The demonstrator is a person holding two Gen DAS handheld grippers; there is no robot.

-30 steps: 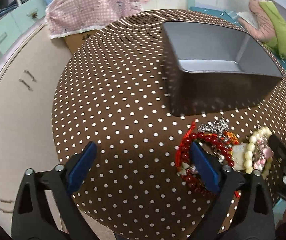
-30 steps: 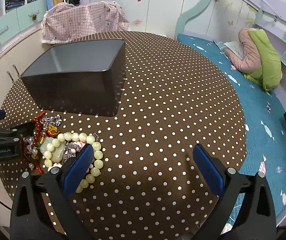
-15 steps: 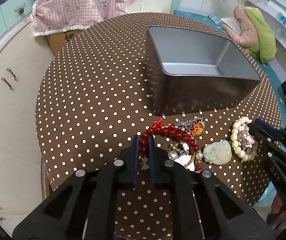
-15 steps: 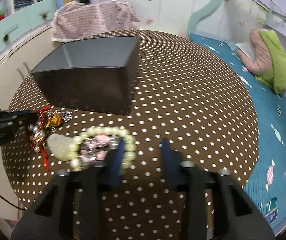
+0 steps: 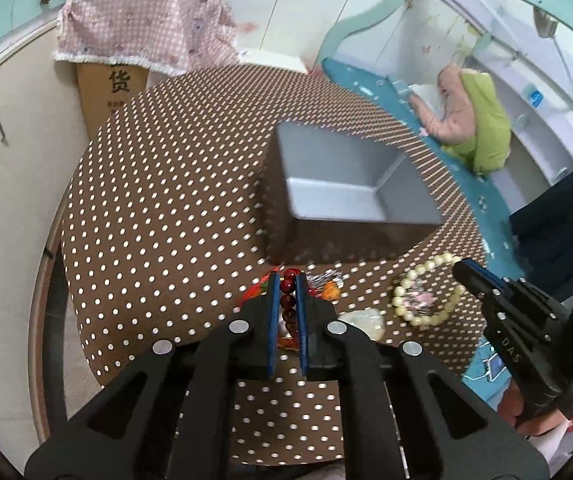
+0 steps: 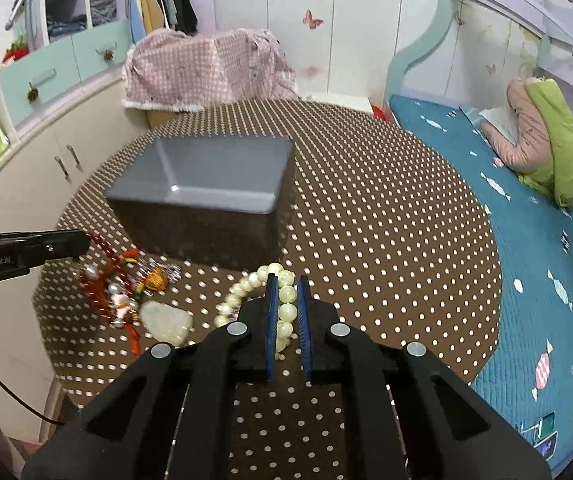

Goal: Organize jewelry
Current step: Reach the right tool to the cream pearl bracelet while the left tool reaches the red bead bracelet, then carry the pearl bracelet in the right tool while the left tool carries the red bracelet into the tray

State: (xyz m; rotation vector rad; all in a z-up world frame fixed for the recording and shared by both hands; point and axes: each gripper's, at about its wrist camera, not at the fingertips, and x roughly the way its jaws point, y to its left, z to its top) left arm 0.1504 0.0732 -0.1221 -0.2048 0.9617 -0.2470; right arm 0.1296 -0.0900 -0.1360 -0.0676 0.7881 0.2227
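My left gripper [image 5: 287, 280] is shut on a red bead bracelet [image 5: 287, 300], which hangs between the blue pads above the table. In the right wrist view the left gripper [image 6: 82, 242] holds the red beads [image 6: 104, 250] at the left. My right gripper [image 6: 286, 282] is shut on a cream pearl bracelet [image 6: 286, 304]; the same bracelet [image 5: 426, 300] shows in the left wrist view by the right gripper [image 5: 462, 270]. A pale jade pendant [image 6: 166, 320] and a tangle of small jewelry [image 6: 142, 280] lie on the table. The grey open box [image 6: 206, 184] stands behind them.
The round table has a brown polka-dot cloth [image 6: 386, 220]. A pink checked cover [image 6: 206, 68] drapes a cardboard box behind it. White cabinets [image 5: 6, 160] stand at the left and a blue bed [image 6: 526, 220] at the right.
Both grippers went from wide open to shut. The left closed on the red bead bracelet, the right on the pearl bracelet, and both have lifted and drawn back from the table.
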